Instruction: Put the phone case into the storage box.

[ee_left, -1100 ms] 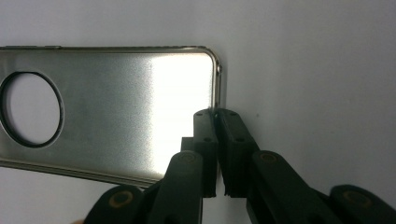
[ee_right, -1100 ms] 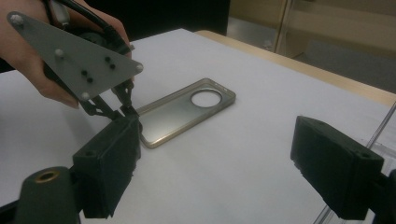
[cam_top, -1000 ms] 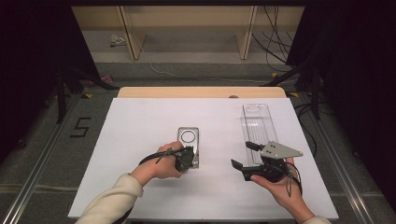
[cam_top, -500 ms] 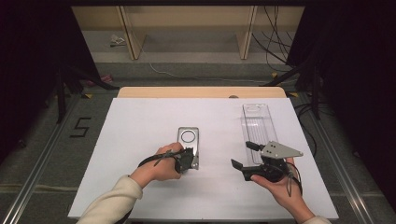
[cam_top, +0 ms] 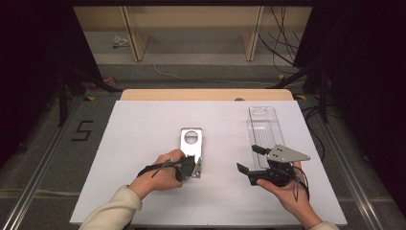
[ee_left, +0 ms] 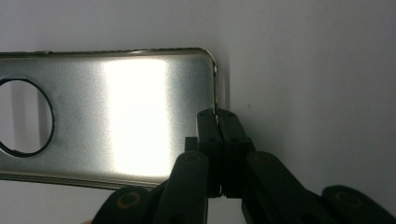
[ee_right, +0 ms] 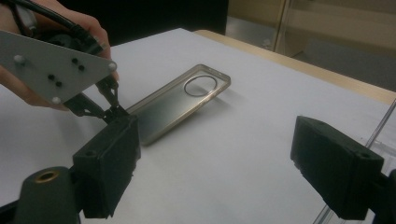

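Note:
A silvery phone case [cam_top: 191, 143] with a round camera hole lies flat on the white table [cam_top: 143, 124], its hole end pointing away from me. My left gripper [cam_top: 195, 167] is at the case's near right corner. In the left gripper view its jaws [ee_left: 217, 116] are shut on the thin rim of the case [ee_left: 130, 116]. The right gripper view shows the same grip, with the left gripper [ee_right: 112, 112] at the case's [ee_right: 182, 100] near end. My right gripper [cam_top: 249, 158] is held to the right of the case, open, with nothing between its jaws [ee_right: 219, 158].
A clear plastic package [cam_top: 263, 127] lies lengthwise at the right of the table, just beyond my right gripper. A wooden edge [cam_top: 206, 94] runs along the table's far side, with shelf legs and cables on the floor behind.

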